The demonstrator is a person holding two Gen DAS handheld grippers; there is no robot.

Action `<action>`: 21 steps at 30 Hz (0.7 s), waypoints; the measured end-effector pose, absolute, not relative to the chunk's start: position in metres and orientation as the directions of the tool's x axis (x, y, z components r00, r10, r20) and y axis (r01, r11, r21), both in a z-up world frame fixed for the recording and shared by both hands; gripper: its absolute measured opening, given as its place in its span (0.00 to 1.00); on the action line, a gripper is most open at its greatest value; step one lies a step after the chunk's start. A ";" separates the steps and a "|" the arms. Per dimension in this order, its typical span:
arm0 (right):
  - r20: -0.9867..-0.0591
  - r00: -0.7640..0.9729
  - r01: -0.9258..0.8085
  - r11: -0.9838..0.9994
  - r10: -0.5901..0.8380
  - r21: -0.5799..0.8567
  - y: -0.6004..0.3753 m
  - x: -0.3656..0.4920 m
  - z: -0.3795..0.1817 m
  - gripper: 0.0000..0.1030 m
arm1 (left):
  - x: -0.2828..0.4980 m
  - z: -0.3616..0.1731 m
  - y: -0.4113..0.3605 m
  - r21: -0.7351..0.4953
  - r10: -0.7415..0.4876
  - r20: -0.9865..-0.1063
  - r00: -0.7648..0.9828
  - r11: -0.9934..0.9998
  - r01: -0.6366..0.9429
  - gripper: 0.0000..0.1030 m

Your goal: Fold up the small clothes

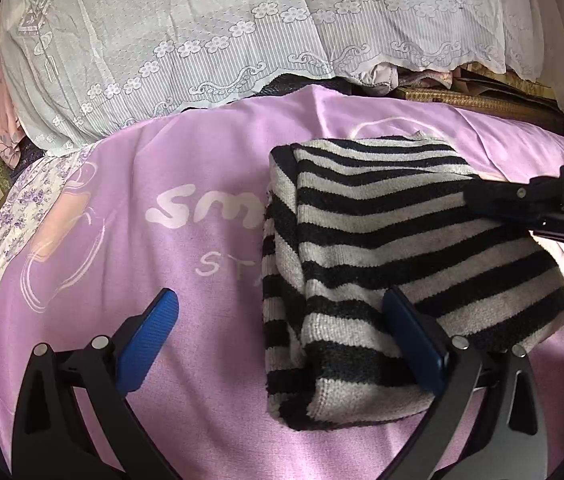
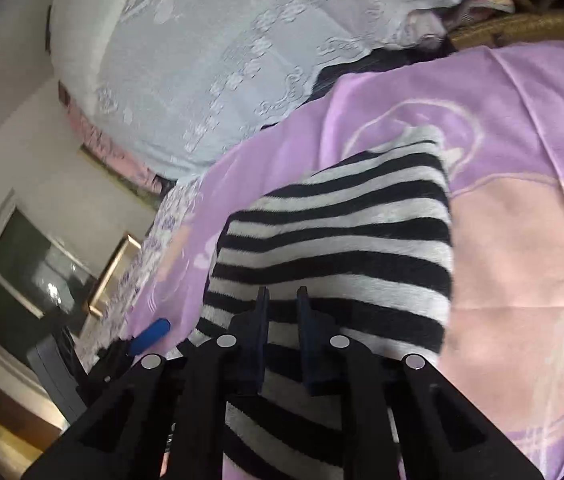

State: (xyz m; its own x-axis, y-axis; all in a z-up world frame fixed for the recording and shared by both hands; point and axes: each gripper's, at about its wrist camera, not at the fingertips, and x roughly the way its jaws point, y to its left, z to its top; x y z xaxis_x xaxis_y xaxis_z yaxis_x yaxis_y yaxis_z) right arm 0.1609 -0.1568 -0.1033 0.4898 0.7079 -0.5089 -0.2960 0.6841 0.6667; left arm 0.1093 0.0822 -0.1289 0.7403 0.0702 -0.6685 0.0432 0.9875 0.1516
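My left gripper (image 1: 282, 332) stood wide apart, low over the purple blanket (image 1: 161, 280). Its left blue finger pad (image 1: 149, 340) hung over bare blanket beside the striped sweater (image 1: 382, 260), and its right finger lay against the sweater's near edge, on top of the knit. Nothing was pinched between the two.

The striped sweater, black and white, lay folded into a thick bundle on the purple blanket, which covered the bed. Printed white lettering on the blanket ran out from under the sweater's left side. One folded flap hung down along that left side, its stripes running on from the upper layer.

My right gripper (image 2: 282, 300) was drawn narrow, its fingers close together with a slim gap left between them, and it sat over the near part of the striped sweater (image 2: 342, 240). I could not tell from either view whether any knit was caught between those fingers. From the left wrist view the right gripper (image 1: 482, 196) reached in over the sweater's far right corner.

Beyond the sweater, at the far side of the purple blanket (image 2: 522, 120), a white lace cover (image 1: 201, 40) draped over a heap of bedding.
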 end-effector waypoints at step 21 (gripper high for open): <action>-0.495 0.485 -0.331 0.675 0.721 0.659 -0.174 0.117 -0.106 0.16 | 0.150 -0.141 0.113 -0.076 -0.080 -0.766 0.638 0.997 0.034 0.96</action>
